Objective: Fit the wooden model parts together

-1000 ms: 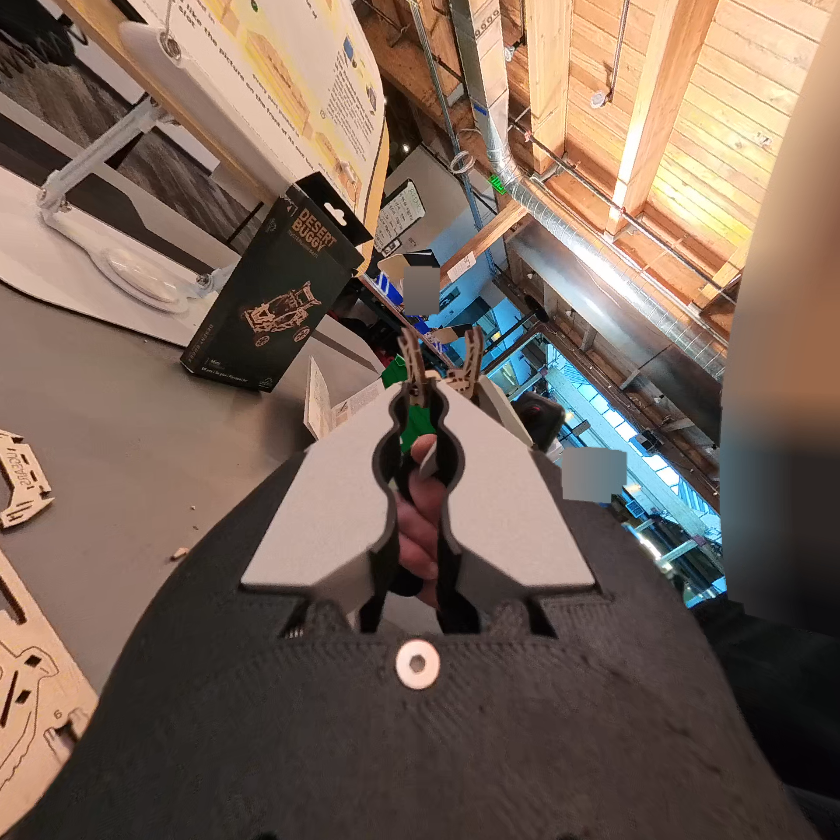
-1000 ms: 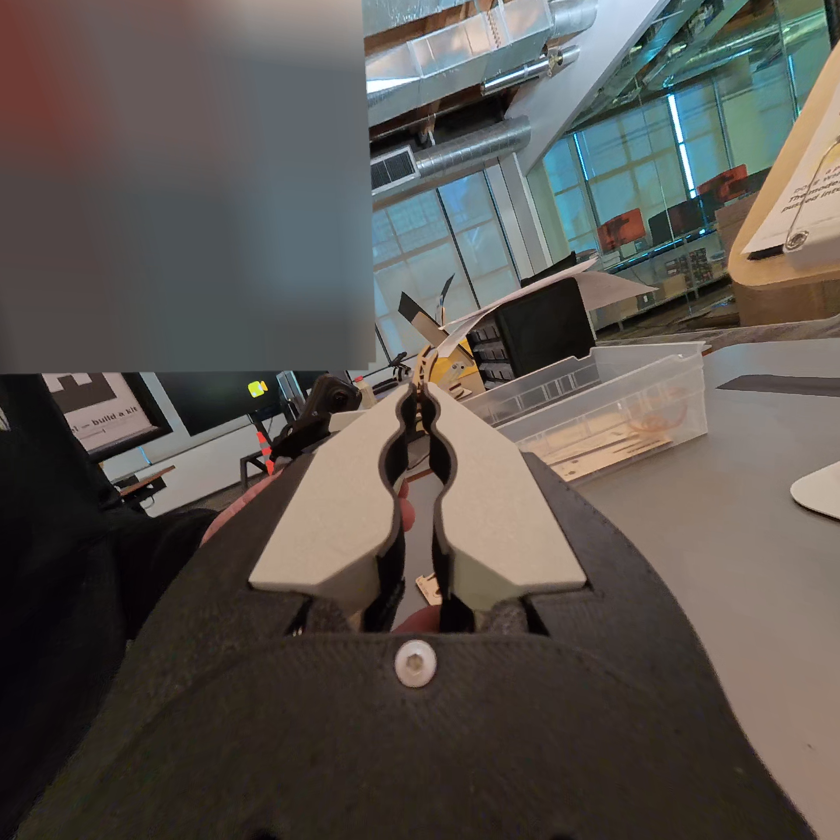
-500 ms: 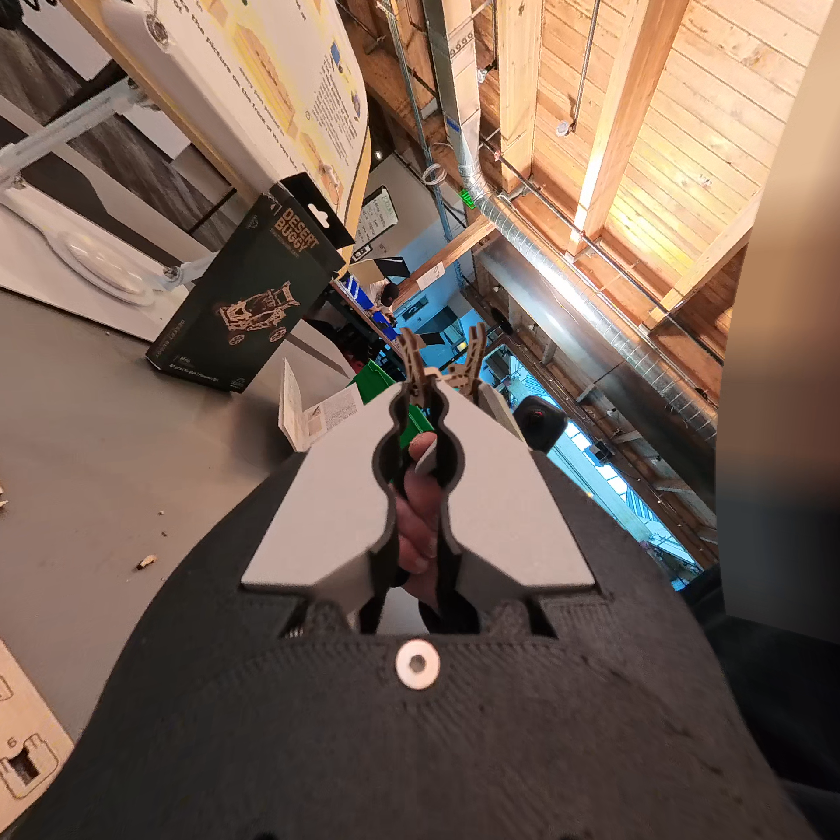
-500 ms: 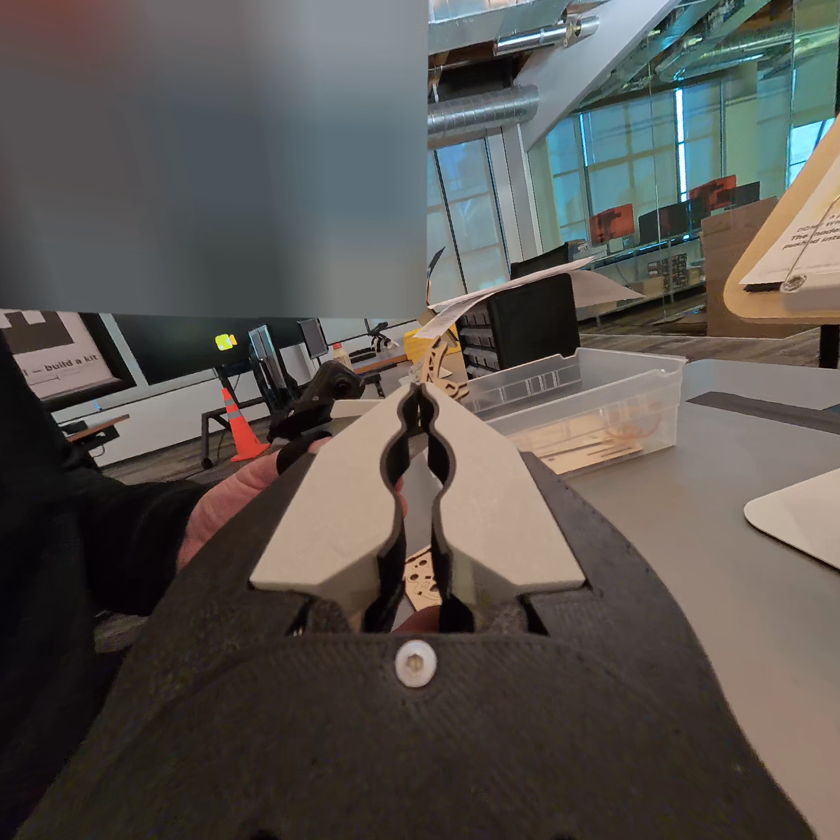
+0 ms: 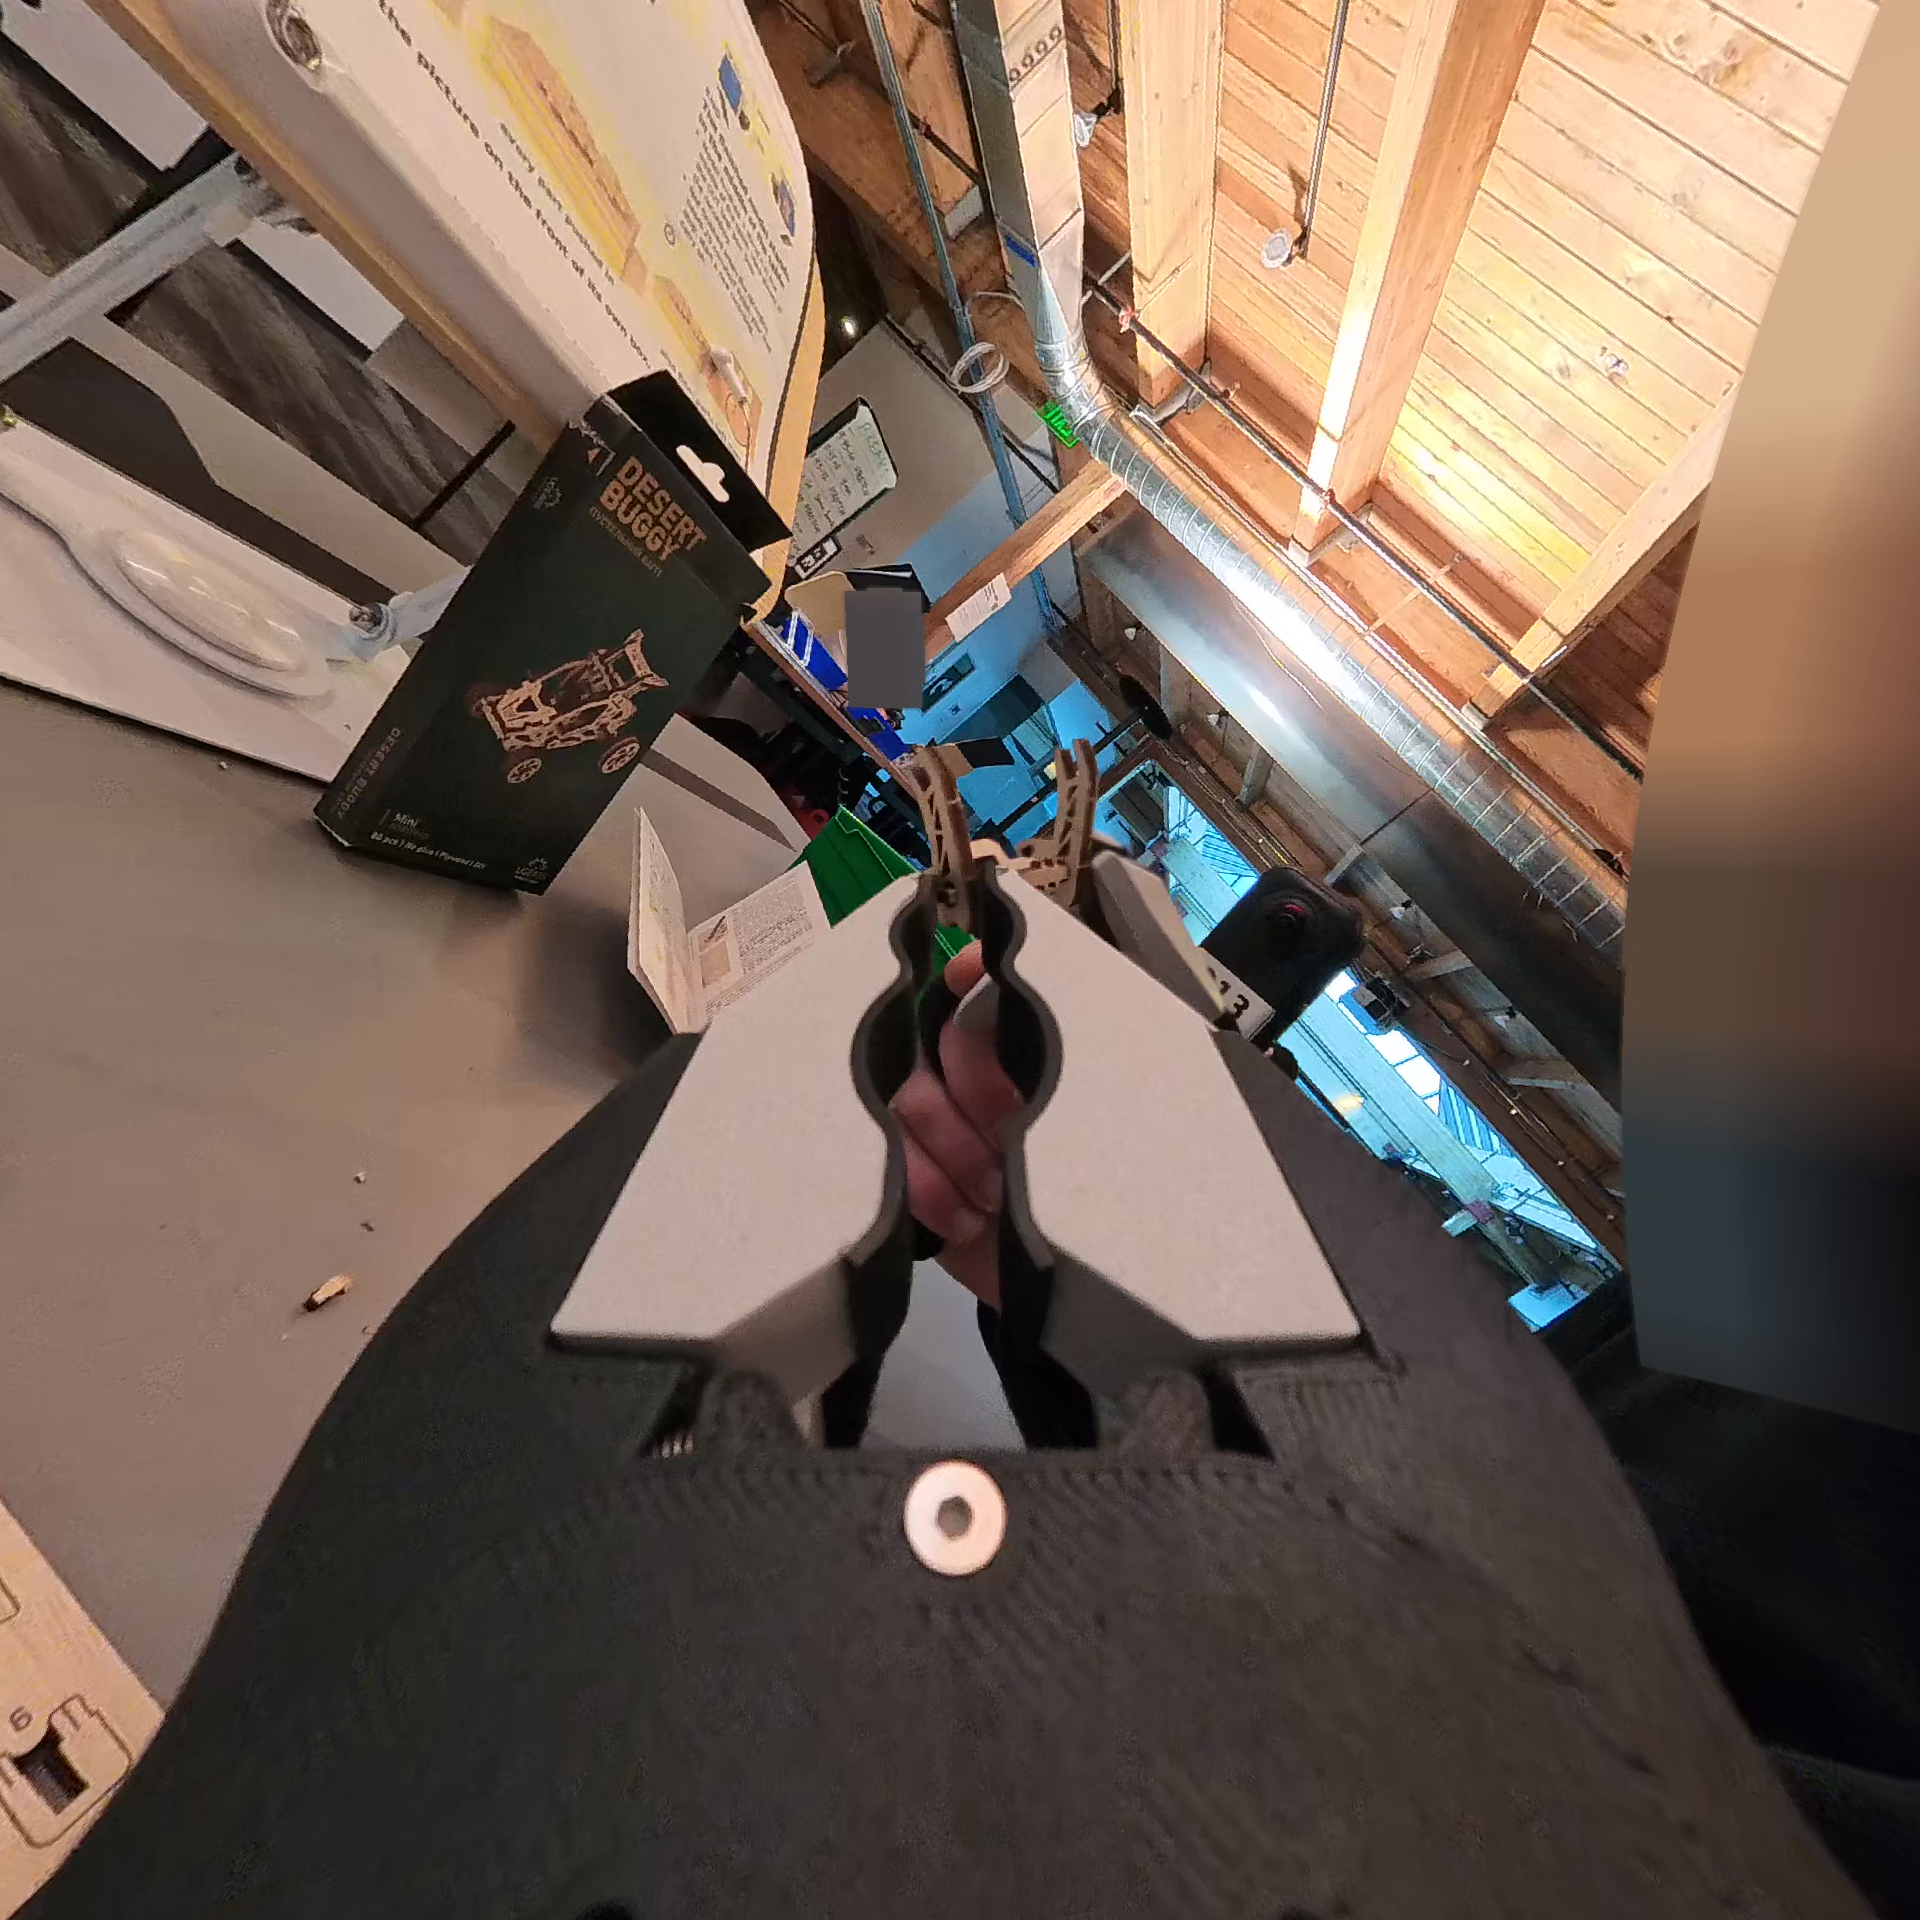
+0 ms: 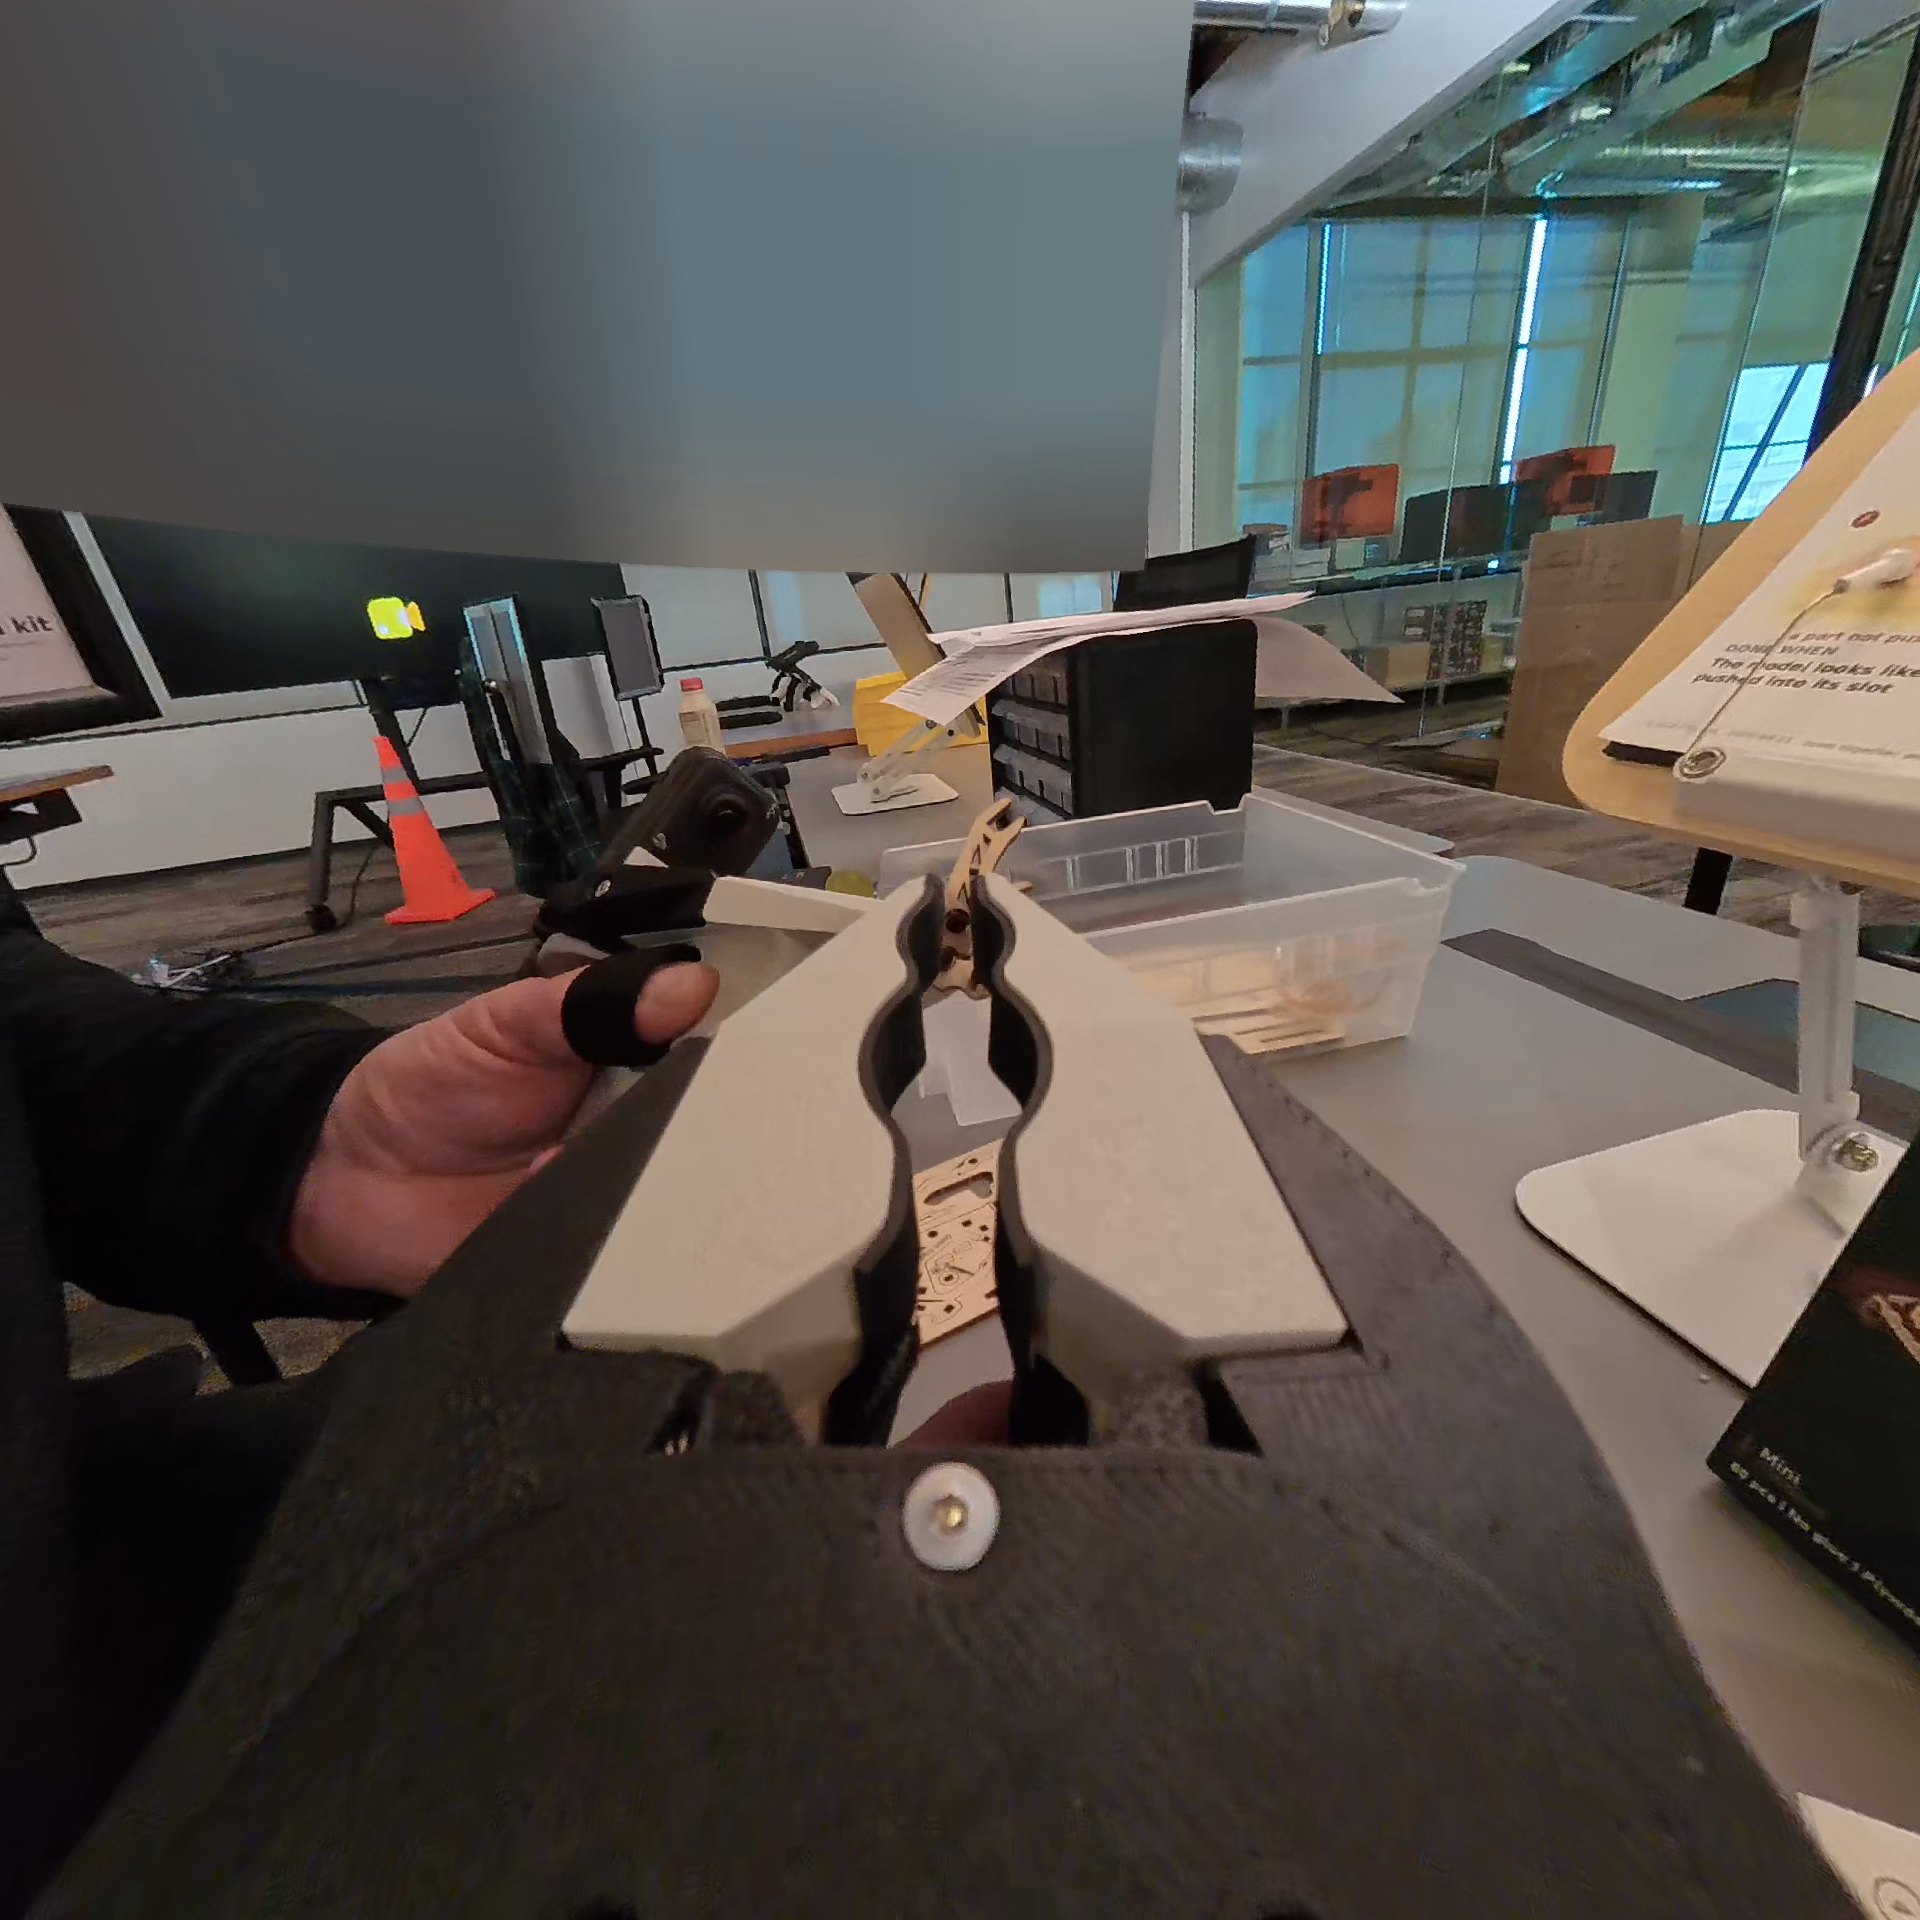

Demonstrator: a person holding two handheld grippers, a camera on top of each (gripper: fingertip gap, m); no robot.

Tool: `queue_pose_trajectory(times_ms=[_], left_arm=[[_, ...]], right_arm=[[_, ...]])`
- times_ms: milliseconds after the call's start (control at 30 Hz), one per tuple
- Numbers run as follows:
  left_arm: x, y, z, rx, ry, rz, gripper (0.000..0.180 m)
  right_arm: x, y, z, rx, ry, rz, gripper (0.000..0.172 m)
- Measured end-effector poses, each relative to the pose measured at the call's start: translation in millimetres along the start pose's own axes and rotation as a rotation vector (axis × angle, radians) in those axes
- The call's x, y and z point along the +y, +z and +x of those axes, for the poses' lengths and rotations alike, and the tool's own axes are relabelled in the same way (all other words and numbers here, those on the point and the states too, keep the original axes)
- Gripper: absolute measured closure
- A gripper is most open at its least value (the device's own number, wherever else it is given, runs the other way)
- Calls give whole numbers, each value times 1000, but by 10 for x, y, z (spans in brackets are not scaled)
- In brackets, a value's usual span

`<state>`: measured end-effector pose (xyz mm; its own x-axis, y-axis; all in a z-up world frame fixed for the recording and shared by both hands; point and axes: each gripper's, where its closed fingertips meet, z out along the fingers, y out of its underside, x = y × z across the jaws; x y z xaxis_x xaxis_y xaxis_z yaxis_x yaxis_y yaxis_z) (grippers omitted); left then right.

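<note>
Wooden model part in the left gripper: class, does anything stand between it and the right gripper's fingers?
Nothing visible does. The wooden model part is pinched at the left gripper fingertips, and the right gripper is closed on the same wooden assembly, its finger right beside it. They already meet.

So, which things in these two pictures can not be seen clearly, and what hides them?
- Left wrist view: where the two wooden parts join; the grey fingertips cover the bases.
- Right wrist view: the lower end of the wooden part, hidden between the fingers.
- Right wrist view: the thin pieces in the clear plastic box, blurred by its wall.
- Left wrist view: the wooden sheet, cut off by the left edge.
</note>
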<state>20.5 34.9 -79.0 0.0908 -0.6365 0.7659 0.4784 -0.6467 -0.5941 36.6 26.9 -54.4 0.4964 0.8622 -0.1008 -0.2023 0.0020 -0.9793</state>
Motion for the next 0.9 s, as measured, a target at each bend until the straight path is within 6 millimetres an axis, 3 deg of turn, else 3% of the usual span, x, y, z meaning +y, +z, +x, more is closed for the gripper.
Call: queue_pose_trajectory(times_ms=[367, 467, 733, 900], left_arm=[[6, -6, 8, 6, 22, -3, 175], [-20, -13, 54, 27, 92, -15, 175], [20, -64, 291, 238, 192, -158, 175], [14, -142, 413, 388, 80, -223, 175]], right_arm=[[-22, -14, -43, 1, -20, 15, 169], [-142, -75, 9, -13, 30, 38, 161], [-135, -195, 14, -139, 247, -18, 161], [-35, -198, -171, -179, 57, -79, 165]])
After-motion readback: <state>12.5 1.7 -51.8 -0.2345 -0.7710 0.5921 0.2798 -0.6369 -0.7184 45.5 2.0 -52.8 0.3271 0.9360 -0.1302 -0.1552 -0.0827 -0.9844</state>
